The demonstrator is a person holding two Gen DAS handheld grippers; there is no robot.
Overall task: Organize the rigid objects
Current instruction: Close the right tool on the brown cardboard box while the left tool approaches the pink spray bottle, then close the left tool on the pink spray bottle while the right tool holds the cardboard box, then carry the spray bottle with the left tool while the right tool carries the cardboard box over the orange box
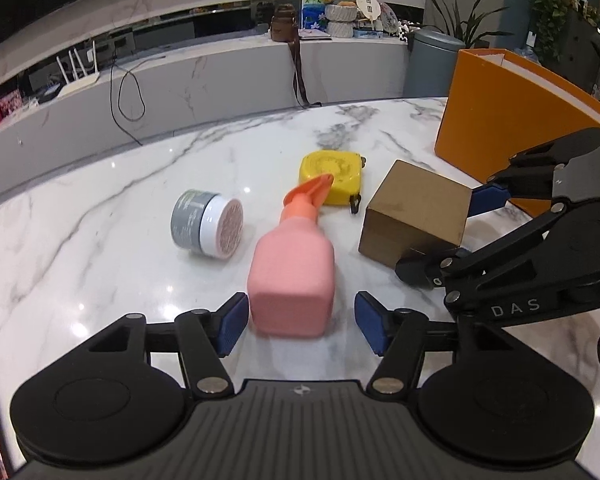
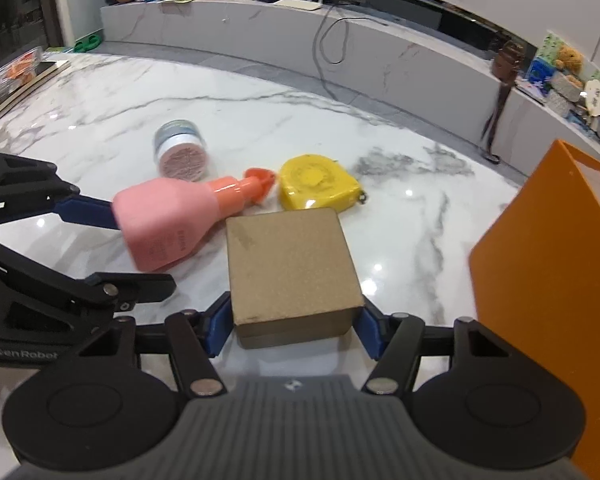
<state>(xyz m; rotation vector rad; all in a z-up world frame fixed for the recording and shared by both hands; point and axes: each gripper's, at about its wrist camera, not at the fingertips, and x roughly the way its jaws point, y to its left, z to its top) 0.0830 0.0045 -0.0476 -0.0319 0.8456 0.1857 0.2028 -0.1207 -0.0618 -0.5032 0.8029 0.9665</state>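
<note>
A pink spray bottle [image 1: 292, 268] with an orange nozzle lies on its side on the marble table [image 1: 100, 208]. My left gripper [image 1: 300, 324] is open, its blue pads on either side of the bottle's base, with a gap on the right. A brown box [image 2: 290, 272] sits between the blue pads of my right gripper [image 2: 292, 326], which touch both its sides. The box also shows in the left wrist view [image 1: 416, 212]. A yellow tape measure [image 1: 332, 176] and a grey jar [image 1: 206, 224] on its side lie beyond.
An orange open-topped bin [image 2: 548, 280] stands at the table's right, close to my right gripper. It also shows in the left wrist view [image 1: 500, 108]. A marble counter [image 1: 220, 68] with clutter runs behind the table.
</note>
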